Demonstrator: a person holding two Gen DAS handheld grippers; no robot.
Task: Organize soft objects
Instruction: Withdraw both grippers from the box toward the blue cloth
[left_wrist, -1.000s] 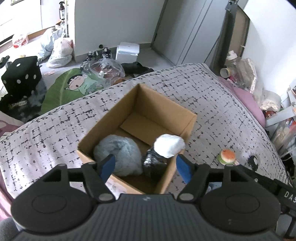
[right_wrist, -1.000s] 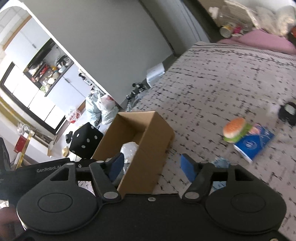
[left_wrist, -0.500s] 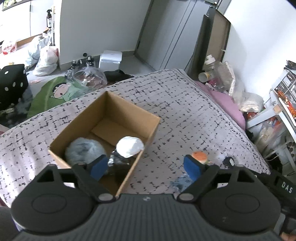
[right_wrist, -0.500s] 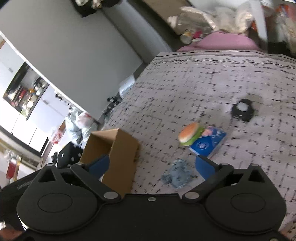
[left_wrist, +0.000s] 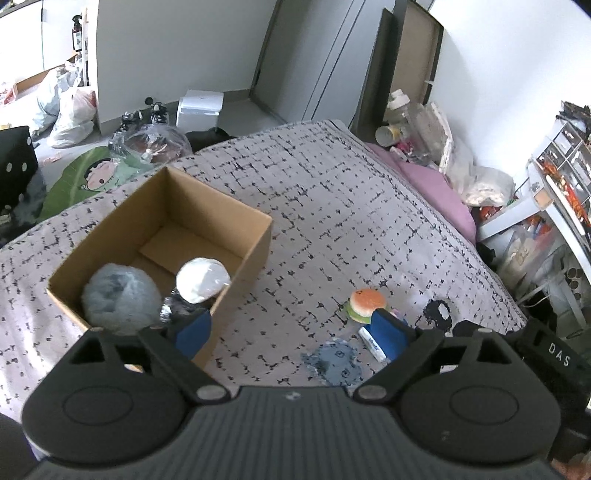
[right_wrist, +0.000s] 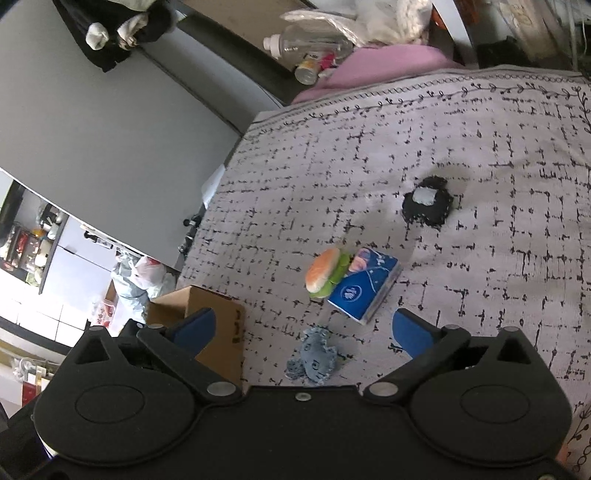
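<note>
An open cardboard box (left_wrist: 218, 201) sits on the patterned bed; inside it lie a grey fluffy toy (left_wrist: 118, 299) and a white round object (left_wrist: 201, 278) on a dark crinkly wrapper. To its right lie a plush burger (left_wrist: 367, 304), a blue tissue pack (right_wrist: 365, 290), a small blue fabric toy (left_wrist: 330, 363) and a black plush (left_wrist: 437, 314). My left gripper (left_wrist: 290, 328) hovers between the box and these items, jaws opening, nothing between them. My right gripper (right_wrist: 303, 328) stands open and empty above the blue fabric toy (right_wrist: 314, 358), with the burger (right_wrist: 325, 273) and the black plush (right_wrist: 426, 205) beyond.
The bed (left_wrist: 332, 206) ends at a pink pillow (left_wrist: 436, 188) with bottles and bags behind it. Cluttered shelves (left_wrist: 554, 192) stand at the right. On the floor beyond the bed lie plastic bags (left_wrist: 70, 110), a white box (left_wrist: 199, 107) and a green mat.
Both grippers have swung right, away from the box toward the loose items, and both have opened wider. The right wrist has rolled, bringing the blue toy, burger and tissue pack to the middle of its view.
</note>
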